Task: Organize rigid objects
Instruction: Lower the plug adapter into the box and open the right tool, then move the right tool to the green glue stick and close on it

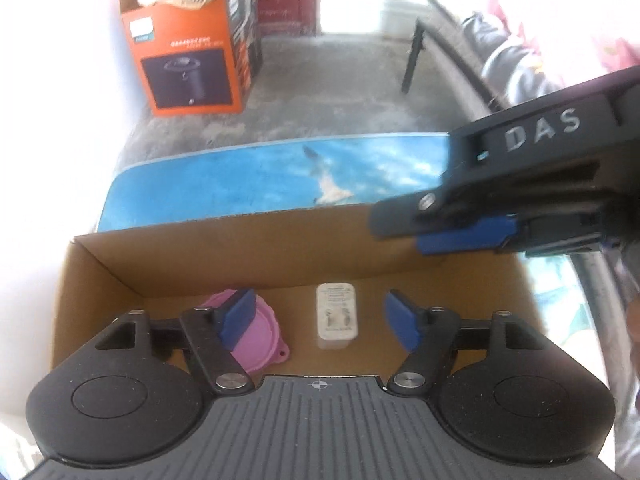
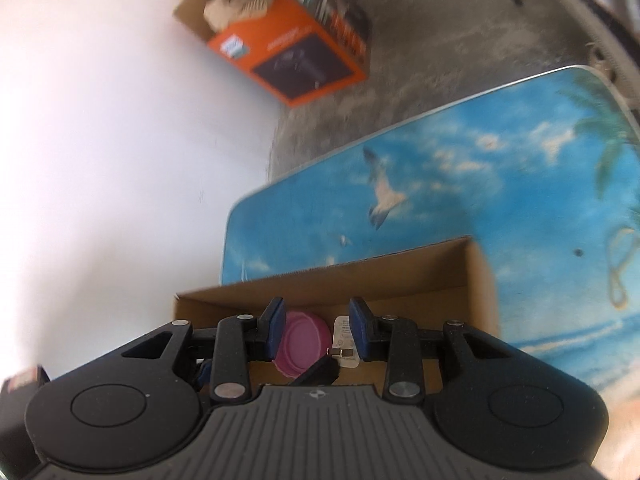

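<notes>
Although the white charger [image 1: 337,316] already lies flat on the floor of the cardboard box [image 1: 224,256], just right of the pink lid [image 1: 260,336], it can still be disturbed, because the left hand-held gripper [image 1: 320,320] hangs directly above it with its blue pads spread wide to either side and nothing held between them. If that gripper is lowered or swung sideways, the charger can be nudged against the lid, or the lid can be caught by the left pad, which overlaps it in the left wrist view. The right hand-held gripper [image 1: 404,236] is seen at the right, over the far wall of the box; in its own view [image 2: 318,328] the jaws stand partly open and nothing is gripped between them. A collision between the two tools is judged possible, since both are crowded over the same box. The thin box wall may be struck and the box shoved across the blue seagull-printed desk [image 2: 500,168]. Farther off, on the grey floor [image 1: 340,80], an orange carton [image 1: 192,56] stuffed with crumpled material stands against the white wall, and a dark frame is seen at the far right; neither stands in the way.
</notes>
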Tool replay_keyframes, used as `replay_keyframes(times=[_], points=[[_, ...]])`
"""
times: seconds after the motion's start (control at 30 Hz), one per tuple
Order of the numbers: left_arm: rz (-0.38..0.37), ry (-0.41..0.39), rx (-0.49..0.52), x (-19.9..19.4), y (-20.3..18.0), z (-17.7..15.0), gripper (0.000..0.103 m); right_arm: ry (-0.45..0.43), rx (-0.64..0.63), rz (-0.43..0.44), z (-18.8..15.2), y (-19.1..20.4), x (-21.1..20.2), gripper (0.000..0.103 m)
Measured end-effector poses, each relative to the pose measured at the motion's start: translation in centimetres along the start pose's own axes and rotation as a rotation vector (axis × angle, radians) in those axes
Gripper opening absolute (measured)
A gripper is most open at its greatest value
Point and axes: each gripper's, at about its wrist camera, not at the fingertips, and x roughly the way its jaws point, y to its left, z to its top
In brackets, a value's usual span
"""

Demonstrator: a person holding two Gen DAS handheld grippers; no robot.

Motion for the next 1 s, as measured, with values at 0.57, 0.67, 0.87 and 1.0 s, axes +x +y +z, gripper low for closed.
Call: replay_keyframes(times=[0.57,0.67,0.87,1.0], points=[[-0.151,-0.186,0.132,-11.9,-1.6,-7.2,0.086,-0.213,0.153,-0.022,-14.4,-0.5,-12.9,0.038],[-0.176,-0.164,0.158,-12.9,-1.8,-9.3,0.086,-0.200,0.173,-0.066,-18.0,-0.8,-13.4,0.038],[-0.221,-0.092,0.193,-13.0,-2.2,-12.8,0.086,-0.142,0.246,-0.116,-23.0,-2.0,-11.8,0.038],[-0.215,-0.032,0.200,-11.2,-2.6,-15.2,0.087,-0.101,0.228,-0.146,-24.3,-2.4,-9.4,0.038]])
